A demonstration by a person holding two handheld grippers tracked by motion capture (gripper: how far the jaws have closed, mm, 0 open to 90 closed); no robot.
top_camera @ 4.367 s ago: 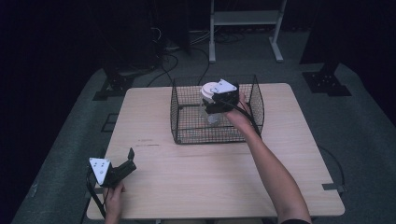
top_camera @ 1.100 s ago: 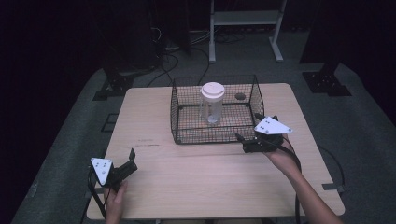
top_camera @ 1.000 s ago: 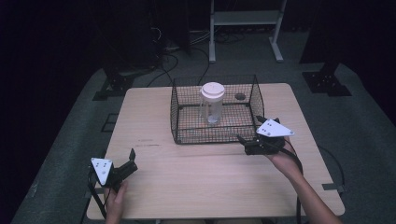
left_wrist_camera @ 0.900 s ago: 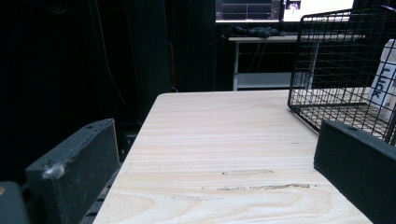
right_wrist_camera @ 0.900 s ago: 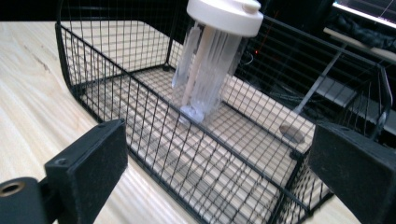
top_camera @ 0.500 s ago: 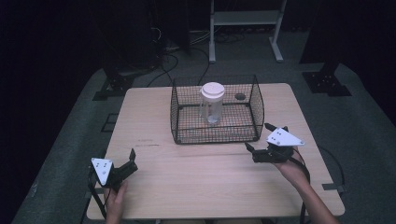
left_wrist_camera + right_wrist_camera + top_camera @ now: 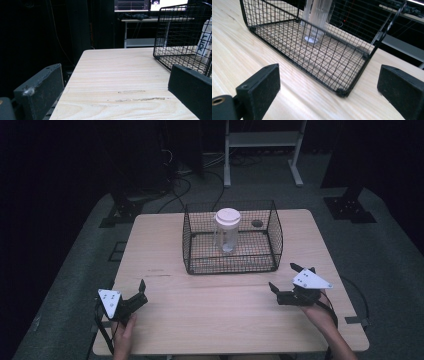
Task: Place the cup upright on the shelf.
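A black wire basket (image 7: 231,262) stands on the far middle of the wooden table (image 7: 220,320). Upright inside it is a clear bottle (image 7: 227,232) with a white lid. My right gripper (image 7: 284,277) rests open near the table's front right, pointing at the basket's near right corner, with nothing between its jaws. In the right gripper view the basket (image 7: 294,50) and the bottle (image 7: 317,17) lie just beyond the open right gripper (image 7: 329,77). My left gripper (image 7: 143,293) sits open at the front left corner. The left gripper view shows the basket (image 7: 180,30) and bottle (image 7: 205,37) at the right.
A small dark round thing (image 7: 257,223) lies at the basket's back right. Beyond the table stands a white metal frame (image 7: 262,140), with cables on the dark floor. The table's left edge (image 7: 75,72) runs close to my left gripper.
My right gripper let go of the bottle inside the basket, came out and drew back to the table's front right, open. The bottle stays upright. The left gripper has not moved.
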